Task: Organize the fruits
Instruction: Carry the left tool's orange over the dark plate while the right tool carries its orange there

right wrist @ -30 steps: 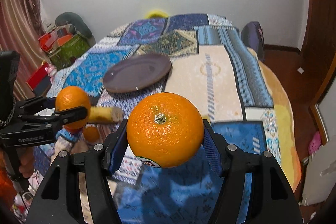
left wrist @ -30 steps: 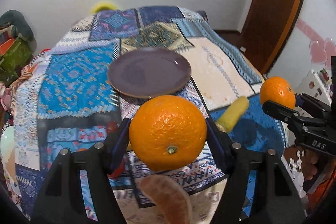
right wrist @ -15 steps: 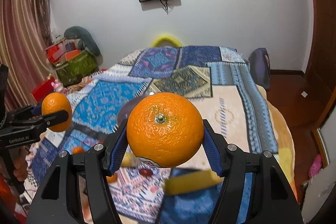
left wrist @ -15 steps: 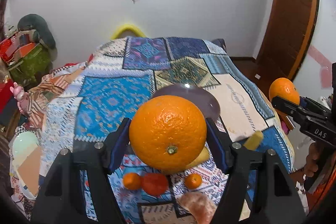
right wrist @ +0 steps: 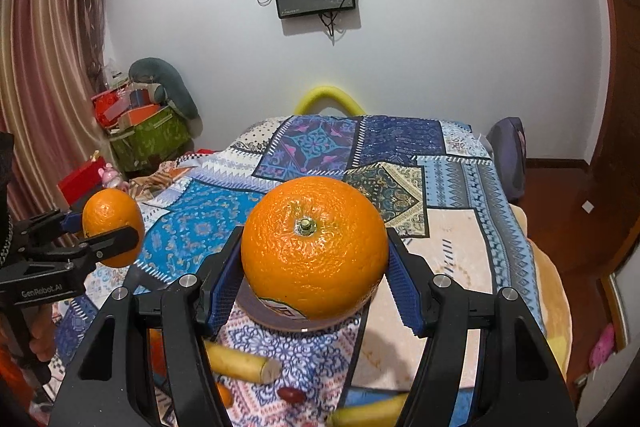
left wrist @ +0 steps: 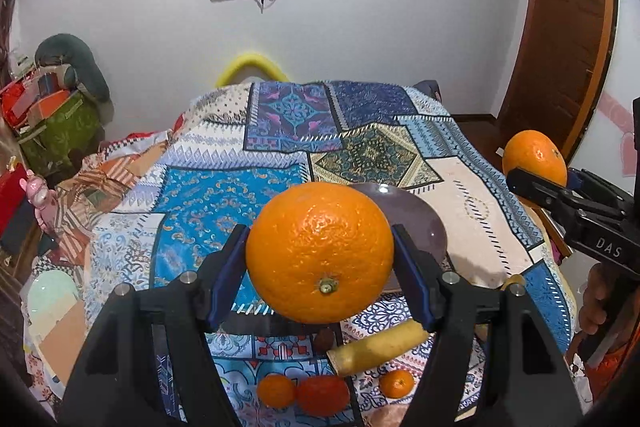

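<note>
My left gripper (left wrist: 320, 263) is shut on a large orange (left wrist: 320, 251), held in the air above the patchwork cloth. My right gripper (right wrist: 314, 259) is shut on a second large orange (right wrist: 314, 247) with a sticker. Each gripper shows in the other's view: the right one with its orange (left wrist: 534, 157) at the right edge, the left one with its orange (right wrist: 112, 221) at the left. A dark purple plate (left wrist: 424, 223) lies on the cloth behind the left orange; it also shows in the right wrist view (right wrist: 276, 319).
On the near cloth lie a banana (left wrist: 376, 349), two small tangerines (left wrist: 276, 391) (left wrist: 396, 383), a red fruit (left wrist: 322, 395) and a dark date (right wrist: 290, 394). Another banana (right wrist: 240, 363) lies near the right gripper. Boxes (right wrist: 148, 131) stand at the left, a door (left wrist: 560, 39) at the right.
Both grippers have risen and tilted up with their oranges. The plate has dropped lower in view and the wall screens have come into sight.
</note>
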`<action>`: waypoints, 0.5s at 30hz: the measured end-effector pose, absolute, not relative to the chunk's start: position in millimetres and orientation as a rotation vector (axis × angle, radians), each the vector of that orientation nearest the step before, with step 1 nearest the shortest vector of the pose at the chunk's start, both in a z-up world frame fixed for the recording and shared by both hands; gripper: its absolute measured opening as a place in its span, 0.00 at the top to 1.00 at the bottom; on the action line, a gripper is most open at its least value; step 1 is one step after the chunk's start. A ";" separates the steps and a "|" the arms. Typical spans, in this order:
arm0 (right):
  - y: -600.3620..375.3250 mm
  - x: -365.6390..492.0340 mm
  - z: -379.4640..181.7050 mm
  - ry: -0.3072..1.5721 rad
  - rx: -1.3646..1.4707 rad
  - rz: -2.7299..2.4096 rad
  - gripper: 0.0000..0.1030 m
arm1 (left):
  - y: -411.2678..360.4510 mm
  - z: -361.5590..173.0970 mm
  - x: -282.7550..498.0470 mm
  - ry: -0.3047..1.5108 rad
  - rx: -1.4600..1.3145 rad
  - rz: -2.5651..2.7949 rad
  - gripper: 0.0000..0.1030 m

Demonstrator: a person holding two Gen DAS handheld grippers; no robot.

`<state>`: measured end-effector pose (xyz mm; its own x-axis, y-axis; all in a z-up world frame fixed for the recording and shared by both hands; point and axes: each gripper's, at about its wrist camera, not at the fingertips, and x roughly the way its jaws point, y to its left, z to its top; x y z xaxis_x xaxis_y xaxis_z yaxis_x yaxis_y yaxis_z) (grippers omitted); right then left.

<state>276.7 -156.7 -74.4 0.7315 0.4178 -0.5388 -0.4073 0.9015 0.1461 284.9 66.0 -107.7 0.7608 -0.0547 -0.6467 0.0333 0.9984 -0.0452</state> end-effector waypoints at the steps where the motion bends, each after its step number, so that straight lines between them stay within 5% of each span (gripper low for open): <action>1: -154.1 279.1 -76.3 0.601 0.014 0.454 0.40 | 68.1 -112.3 290.2 0.716 -0.039 -0.052 0.33; 15: -133.3 342.8 -112.0 0.688 -0.029 0.432 0.40 | 70.9 -153.0 350.5 0.803 -0.032 -0.075 0.33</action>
